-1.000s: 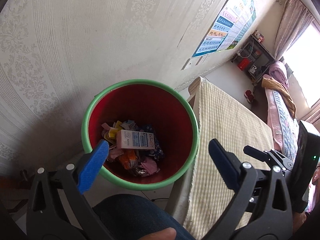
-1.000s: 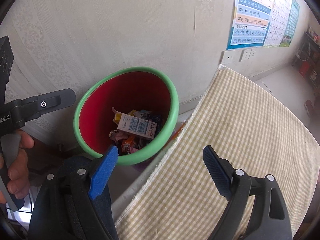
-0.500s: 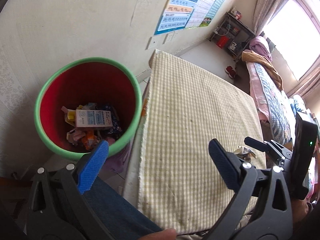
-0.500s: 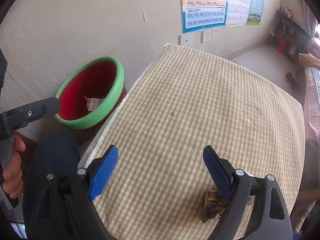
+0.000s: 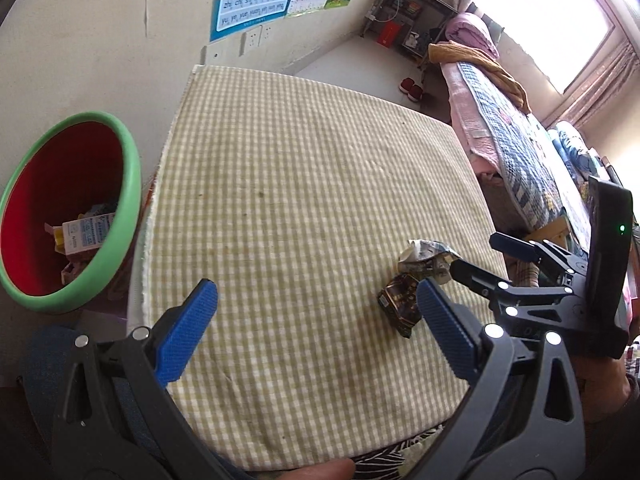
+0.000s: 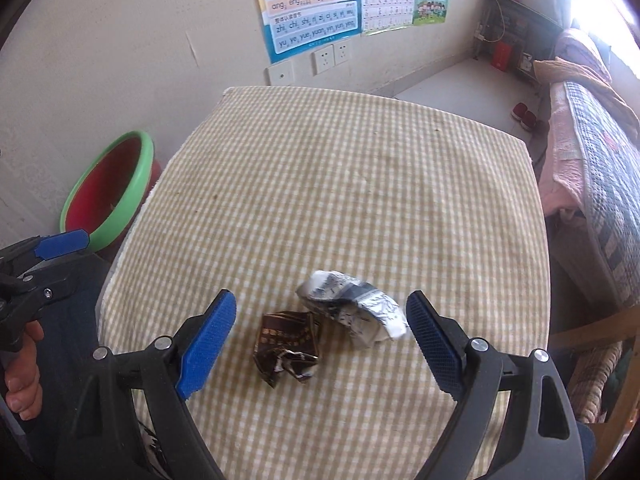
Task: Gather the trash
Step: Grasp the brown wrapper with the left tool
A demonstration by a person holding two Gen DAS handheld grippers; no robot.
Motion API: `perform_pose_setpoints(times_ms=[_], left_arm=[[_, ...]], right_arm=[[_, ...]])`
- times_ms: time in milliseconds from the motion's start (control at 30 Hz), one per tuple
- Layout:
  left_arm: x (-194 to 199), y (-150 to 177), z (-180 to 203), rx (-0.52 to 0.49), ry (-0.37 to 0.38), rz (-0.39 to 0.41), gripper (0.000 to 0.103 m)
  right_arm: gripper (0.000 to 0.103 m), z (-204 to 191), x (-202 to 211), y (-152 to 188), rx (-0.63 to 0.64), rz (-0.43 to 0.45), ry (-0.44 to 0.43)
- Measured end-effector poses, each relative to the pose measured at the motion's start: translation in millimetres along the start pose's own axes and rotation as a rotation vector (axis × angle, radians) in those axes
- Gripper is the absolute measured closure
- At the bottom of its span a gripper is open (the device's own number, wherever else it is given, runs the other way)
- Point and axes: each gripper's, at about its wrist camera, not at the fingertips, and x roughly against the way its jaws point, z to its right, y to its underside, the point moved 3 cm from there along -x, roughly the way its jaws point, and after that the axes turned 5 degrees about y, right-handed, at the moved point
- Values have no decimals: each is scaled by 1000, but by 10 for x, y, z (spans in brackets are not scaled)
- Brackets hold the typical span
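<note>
A counter covered in a yellow-and-white checked cloth fills most of both views, its far edge against a pale wall. A bed with a patterned quilt runs along the right side of the room, under a bright window. On the wall beyond the counter hang blue and white charts above a row of sockets.

Left of the counter, on the floor just beside its edge, stands a red bin with a green rim. Wrappers and a small white box lie at its bottom.

The right gripper hangs over the near part of the counter with its blue-padded jaws spread wide and nothing between the pads. The left gripper hangs over the near left part of the counter, its jaws also wide apart and empty. A hand at the left edge of the right wrist view holds the left gripper's handle.

Two pieces of trash lie on the cloth in the near right part of the counter, just beside each other. The crumpled white-and-grey wrapper sits further right and slightly farther away. The smaller crumpled dark brown wrapper lies nearer, in the right wrist view framed between the right gripper's jaws.
</note>
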Motion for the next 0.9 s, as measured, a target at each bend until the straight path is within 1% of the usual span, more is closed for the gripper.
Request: perform_pose_setpoints(times_ms=[200, 400, 667, 900], left_arm=[[-316, 151, 338, -62, 20, -77, 6], [-563, 312, 589, -130, 15, -148, 6], [-841, 398, 731, -184, -6, -206, 6], [-1065, 397, 856, -245, -13, -224, 6]], right_arm=[[19, 336, 16, 163, -43, -8, 19], [19, 462, -21, 306, -65, -24, 12], [19, 586, -61, 383, -82, -32, 4], [19, 676, -84, 402, -109, -36, -1]])
